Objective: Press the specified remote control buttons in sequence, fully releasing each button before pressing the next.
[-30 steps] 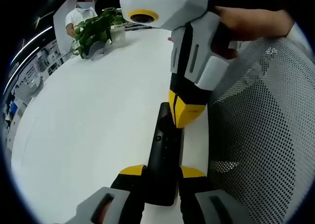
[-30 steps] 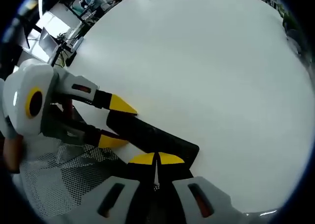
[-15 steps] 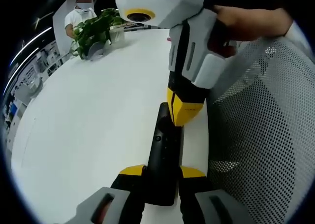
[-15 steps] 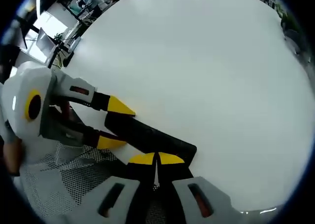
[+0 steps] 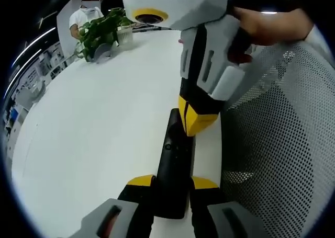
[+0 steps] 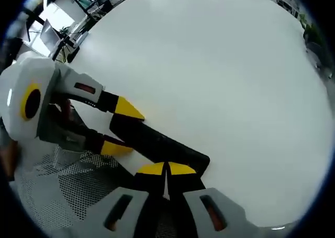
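Black remote (image 5: 174, 167) lengthwise between left gripper (image 5: 172, 183) tips, pointing away.

Colours and patterns. The long, matte black plastic remote control (image 5: 174, 167) (image 6: 157, 145) lies on the glossy plain white table (image 5: 99, 128) (image 6: 220, 76), near its edge. The left gripper (image 5: 172, 183) (image 6: 123, 128) has bright yellow jaw tips on black jaw stems, a pale grey shell with red inset slots, and a white housing carrying a yellow ring. The right gripper (image 5: 194, 124) (image 6: 167, 169) has the same scheme: yellow tips, black stems, grey-white body. Beside the table's edge, the grey mesh chair back (image 5: 282, 144) (image 6: 78, 188) shows a regular pattern of small dark perforations. At the table's far edge, the leafy green potted plant (image 5: 102, 33) stands in a white pot.
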`<action>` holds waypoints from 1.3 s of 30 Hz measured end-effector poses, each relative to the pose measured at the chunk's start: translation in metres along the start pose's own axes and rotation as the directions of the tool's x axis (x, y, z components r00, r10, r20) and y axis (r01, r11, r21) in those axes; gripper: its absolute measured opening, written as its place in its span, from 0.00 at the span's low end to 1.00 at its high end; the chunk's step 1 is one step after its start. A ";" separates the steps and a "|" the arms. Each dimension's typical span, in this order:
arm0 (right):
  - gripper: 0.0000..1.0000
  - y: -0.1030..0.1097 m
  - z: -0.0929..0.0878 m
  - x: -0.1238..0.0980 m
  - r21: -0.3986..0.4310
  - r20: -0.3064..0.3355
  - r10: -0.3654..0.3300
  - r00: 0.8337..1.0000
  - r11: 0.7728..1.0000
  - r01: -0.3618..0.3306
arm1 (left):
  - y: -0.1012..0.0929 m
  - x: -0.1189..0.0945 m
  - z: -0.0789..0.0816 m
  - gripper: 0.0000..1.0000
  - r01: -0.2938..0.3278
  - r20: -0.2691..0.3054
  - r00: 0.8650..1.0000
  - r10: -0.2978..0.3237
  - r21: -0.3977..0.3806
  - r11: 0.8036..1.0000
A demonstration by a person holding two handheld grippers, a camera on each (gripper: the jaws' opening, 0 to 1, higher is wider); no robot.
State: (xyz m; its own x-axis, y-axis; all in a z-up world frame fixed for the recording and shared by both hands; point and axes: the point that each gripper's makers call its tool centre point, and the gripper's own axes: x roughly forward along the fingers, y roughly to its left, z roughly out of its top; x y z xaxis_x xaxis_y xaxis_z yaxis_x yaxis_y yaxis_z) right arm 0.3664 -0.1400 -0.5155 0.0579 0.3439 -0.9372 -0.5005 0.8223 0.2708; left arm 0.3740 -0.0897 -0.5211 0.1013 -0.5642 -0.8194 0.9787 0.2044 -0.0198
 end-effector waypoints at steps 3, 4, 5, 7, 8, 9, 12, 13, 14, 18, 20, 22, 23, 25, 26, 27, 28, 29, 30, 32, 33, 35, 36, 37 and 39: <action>0.00 0.000 -0.001 0.000 0.000 -0.007 0.002 1.000 1.000 -0.002 | 0.000 0.001 0.000 0.25 0.000 0.001 1.000 0.000 -0.005 1.000; 0.00 -0.001 -0.001 0.000 0.001 -0.006 0.005 1.000 1.000 -0.005 | 0.000 0.001 0.000 0.25 0.001 0.001 1.000 -0.001 -0.007 1.000; 0.00 -0.001 -0.001 0.000 0.007 -0.002 0.012 1.000 1.000 -0.012 | 0.000 0.001 0.000 0.25 0.001 0.001 1.000 -0.001 -0.005 1.000; 0.00 -0.002 -0.001 -0.001 0.021 0.006 0.023 1.000 1.000 -0.024 | 0.000 0.001 0.000 0.25 0.000 -0.001 1.000 0.000 -0.002 1.000; 0.00 -0.002 -0.001 -0.001 0.045 0.017 0.037 0.999 0.998 -0.037 | 0.000 0.001 0.000 0.25 -0.001 -0.002 1.000 0.001 0.001 1.000; 0.00 -0.001 -0.001 -0.001 0.069 0.020 0.046 0.999 0.996 -0.047 | 0.000 0.002 0.000 0.26 -0.003 -0.002 1.000 0.003 0.005 1.000; 0.00 -0.002 -0.001 -0.001 0.077 0.014 0.056 0.998 0.995 -0.057 | 0.000 0.002 0.000 0.26 -0.007 -0.001 1.000 0.007 0.005 1.000; 0.00 -0.001 0.000 -0.001 0.080 0.013 0.058 0.998 0.995 -0.059 | 0.000 0.002 0.000 0.26 -0.007 0.000 1.000 0.007 0.003 1.000; 0.00 -0.001 0.000 -0.001 0.085 0.008 0.062 0.998 0.994 -0.063 | 0.000 0.002 0.000 0.26 -0.007 0.002 1.000 0.007 0.001 1.000; 0.00 -0.001 -0.001 -0.002 0.093 -0.002 0.067 0.998 0.993 -0.066 | 0.000 0.001 0.000 0.26 -0.006 0.004 1.000 0.006 0.004 1.000; 0.00 -0.002 0.000 -0.002 0.096 0.003 0.061 0.998 0.994 -0.061 | 0.000 0.001 0.000 0.25 -0.005 0.007 1.000 0.005 0.007 1.000; 0.00 -0.004 0.001 -0.004 0.090 0.009 0.045 0.999 0.995 -0.046 | 0.000 0.001 0.000 0.25 -0.003 0.006 1.000 0.003 0.008 1.000; 0.00 -0.005 0.001 -0.004 0.089 0.010 0.043 0.999 0.995 -0.044 | -0.001 0.001 0.000 0.25 -0.003 0.005 1.000 0.003 0.011 1.000; 0.00 -0.007 0.001 -0.005 0.091 0.012 0.035 0.999 0.995 -0.035 | -0.001 0.000 0.000 0.25 -0.003 0.005 1.000 0.003 0.012 1.000; 0.00 -0.009 0.001 -0.005 0.090 0.015 0.027 1.000 0.996 -0.028 | -0.001 0.000 0.000 0.25 -0.005 0.008 1.000 0.005 0.009 1.000; 0.00 -0.011 0.001 -0.005 0.090 0.020 0.018 1.000 0.996 -0.019 | -0.001 0.000 0.000 0.25 -0.007 0.011 1.000 0.007 0.005 1.000; 0.00 -0.012 0.001 -0.006 0.091 0.023 0.014 1.000 0.996 -0.016 | -0.001 0.000 0.000 0.25 -0.009 0.014 1.000 0.009 0.002 1.000; 0.00 -0.012 0.001 -0.006 0.092 0.023 0.014 1.000 0.996 -0.016 | -0.001 0.000 0.000 0.25 -0.009 0.014 1.000 0.009 0.002 1.000; 0.00 -0.012 0.002 -0.005 0.096 0.023 0.015 1.000 0.995 -0.017 | -0.001 0.000 0.000 0.25 -0.008 0.014 1.000 0.008 0.003 1.000; 0.00 -0.012 0.002 -0.005 0.092 0.020 0.014 1.000 0.996 -0.015 | -0.001 0.000 0.001 0.25 -0.005 0.011 1.000 0.005 0.008 1.000; 0.00 -0.012 0.002 -0.005 0.089 0.019 0.012 1.000 0.996 -0.013 | -0.001 0.000 0.001 0.25 -0.004 0.010 1.000 0.004 0.009 1.000; 0.00 -0.012 0.002 -0.005 0.080 0.016 0.006 1.000 0.997 -0.007 | -0.002 0.000 0.001 0.25 -0.004 0.010 1.000 0.004 0.009 1.000; 0.00 -0.011 0.003 -0.005 0.070 0.011 0.002 1.000 0.998 -0.002 | -0.002 -0.001 0.001 0.25 -0.004 0.010 1.000 0.004 0.010 1.000; 0.00 -0.011 0.002 -0.004 0.062 0.007 -0.002 1.000 0.998 0.002 | -0.002 -0.001 0.001 0.25 -0.004 0.009 1.000 0.004 0.010 1.000; 0.00 -0.010 0.002 -0.004 0.044 0.002 -0.008 1.000 0.999 0.008 | -0.002 -0.001 0.001 0.25 -0.004 0.010 1.000 0.004 0.009 1.000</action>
State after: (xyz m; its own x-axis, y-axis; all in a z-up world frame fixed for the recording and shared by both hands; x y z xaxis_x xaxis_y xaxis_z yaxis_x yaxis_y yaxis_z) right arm 0.3727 -0.1490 -0.5138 0.0638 0.3379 -0.9390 -0.4619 0.8441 0.2724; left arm 0.3720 -0.0900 -0.5200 0.1067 -0.5714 -0.8137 0.9799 0.1993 -0.0114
